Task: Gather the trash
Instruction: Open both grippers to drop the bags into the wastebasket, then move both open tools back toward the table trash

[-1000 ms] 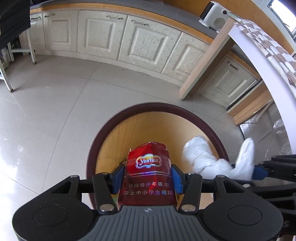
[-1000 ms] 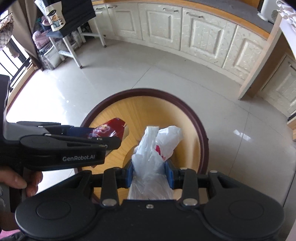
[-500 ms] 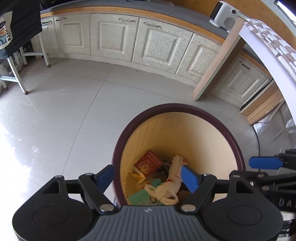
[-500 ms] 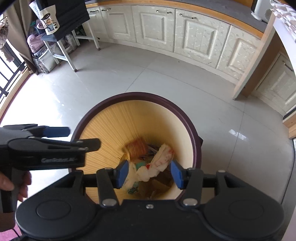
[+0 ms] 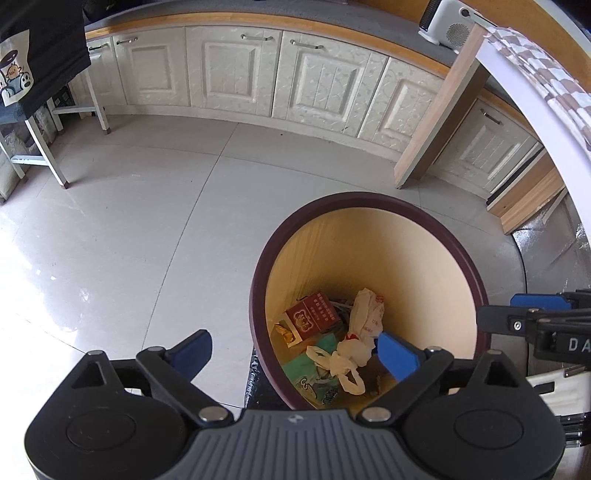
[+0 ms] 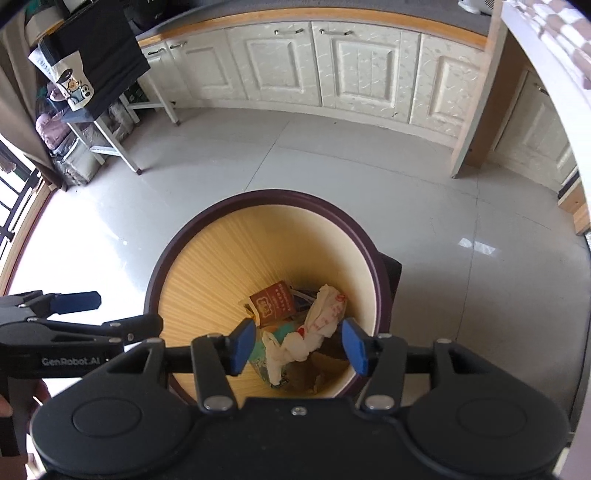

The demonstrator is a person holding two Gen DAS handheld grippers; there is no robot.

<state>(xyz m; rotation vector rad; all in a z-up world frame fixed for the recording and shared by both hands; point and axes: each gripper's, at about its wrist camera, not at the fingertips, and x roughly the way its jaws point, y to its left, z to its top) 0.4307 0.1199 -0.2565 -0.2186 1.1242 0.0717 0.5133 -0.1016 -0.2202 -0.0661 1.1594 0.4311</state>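
Left tool (image 5: 295,352): I see its blue pads spread wide, holding nothing.
Right tool (image 6: 298,345): apart, empty.
Red pack (image 5: 313,318): lying at the bin (image 5: 458,254) bottom, lower centre.
White bag (image 6: 321,317): crumpled beside the pack.

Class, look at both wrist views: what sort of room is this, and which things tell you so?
Most likely a home kitchen. A run of cream cabinet doors stands under a dark countertop, the floor is glossy tile, and a wood-lined trash bin holds household litter.
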